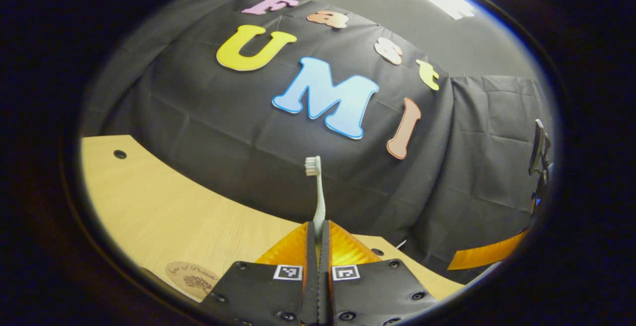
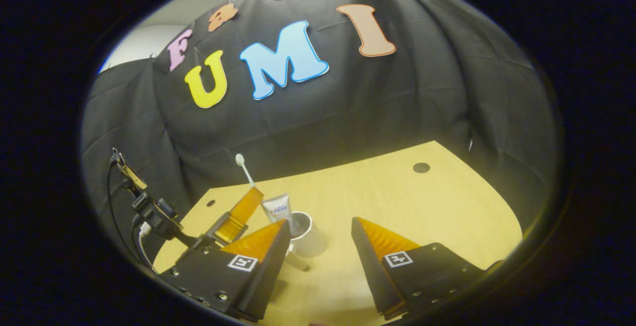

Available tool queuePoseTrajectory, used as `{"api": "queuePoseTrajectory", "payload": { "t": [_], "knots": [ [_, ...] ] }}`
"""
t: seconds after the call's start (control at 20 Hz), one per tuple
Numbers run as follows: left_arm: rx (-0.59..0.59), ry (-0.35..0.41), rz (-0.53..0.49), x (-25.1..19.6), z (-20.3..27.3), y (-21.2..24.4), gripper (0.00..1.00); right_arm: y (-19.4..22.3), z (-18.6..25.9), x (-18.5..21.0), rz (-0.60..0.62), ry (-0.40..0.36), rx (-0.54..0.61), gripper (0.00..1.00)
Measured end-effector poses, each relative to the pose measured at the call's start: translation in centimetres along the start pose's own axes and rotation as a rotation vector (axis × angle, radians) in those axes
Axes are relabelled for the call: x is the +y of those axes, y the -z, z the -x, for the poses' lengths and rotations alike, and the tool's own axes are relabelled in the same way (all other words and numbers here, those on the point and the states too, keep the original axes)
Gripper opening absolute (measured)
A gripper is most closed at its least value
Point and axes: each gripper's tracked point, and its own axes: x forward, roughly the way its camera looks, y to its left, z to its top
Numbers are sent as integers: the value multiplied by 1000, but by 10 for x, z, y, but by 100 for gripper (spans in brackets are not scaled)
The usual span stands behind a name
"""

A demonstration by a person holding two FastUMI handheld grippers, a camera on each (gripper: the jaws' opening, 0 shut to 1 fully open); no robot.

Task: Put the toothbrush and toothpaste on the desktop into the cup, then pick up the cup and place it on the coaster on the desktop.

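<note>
My left gripper [image 1: 318,225] is shut on the lower handle of a white toothbrush [image 1: 318,192], which stands upright with its bristle head at the top. In the right gripper view the same toothbrush [image 2: 244,168] sticks up from the left gripper [image 2: 246,205], which hangs just left of and behind the white cup [image 2: 308,239]. A white toothpaste tube [image 2: 278,209] leans out of the cup's left side. My right gripper [image 2: 319,225] is open, its fingers spread to either side of the cup and nearer to the camera. A round brown coaster [image 1: 191,276] lies on the wooden table [image 1: 164,211] at lower left.
The table [image 2: 397,202] has small round holes [image 2: 421,167] near its back corners. The black cloth wall runs close behind it. The left gripper's body and cables [image 2: 149,211] hang at the table's left edge. Open tabletop lies to the right of the cup.
</note>
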Motion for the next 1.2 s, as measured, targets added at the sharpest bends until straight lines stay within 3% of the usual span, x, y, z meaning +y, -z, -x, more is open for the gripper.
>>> {"api": "queuePoseTrajectory", "payload": {
  "t": [0.15, 0.2, 0.25, 0.3, 0.45, 0.55, 0.6, 0.65, 0.75, 0.8, 0.9, 0.95, 1.05, 1.1, 1.2],
  "knots": [
    [-2, 11, -8, -2, -1, -2, 11, 1, 1, 2, 2, -10, 4, 77],
    [-3, 5, -13, 0, 0, -2, 5, 1, 1, 2, 3, -12, 6, 77],
    [-2, 2, -12, 1, -1, -2, 14, 2, 2, 3, 4, -16, 8, 77],
    [2, -6, -13, 4, 0, 0, 9, 3, 2, 4, 5, -18, 11, 77],
    [25, 3, -21, 5, 2, 4, 29, 6, 0, 8, 11, -25, 20, 77],
    [56, 12, -45, -1, 8, 8, 52, 11, -2, 12, 13, -30, 33, 77],
    [68, 9, -57, -1, 10, 9, 53, 12, -3, 14, 15, -31, 37, 77],
    [73, 10, -62, 0, 12, 7, 73, 13, -4, 17, 18, -31, 40, 77],
    [68, 8, -62, 2, 19, -1, 74, 15, -7, 22, 27, -30, 51, 77],
    [65, 5, -61, 4, 24, -6, 81, 14, -9, 25, 30, -33, 55, 77],
    [67, -8, -63, 8, 33, -13, 67, 15, -12, 30, 32, -34, 66, 77],
    [68, -14, -66, 12, 38, -17, 68, 19, -14, 33, 35, -32, 82, 77],
    [65, -31, -87, 14, 53, -26, 93, 28, -21, 38, 36, -26, 135, 77],
    [63, -36, -102, 18, 60, -32, 88, 32, -24, 42, 34, -25, 157, 77],
    [63, -59, -138, 26, 71, -43, 88, 39, -30, 46, 36, -11, 194, 77]
  ]
}}
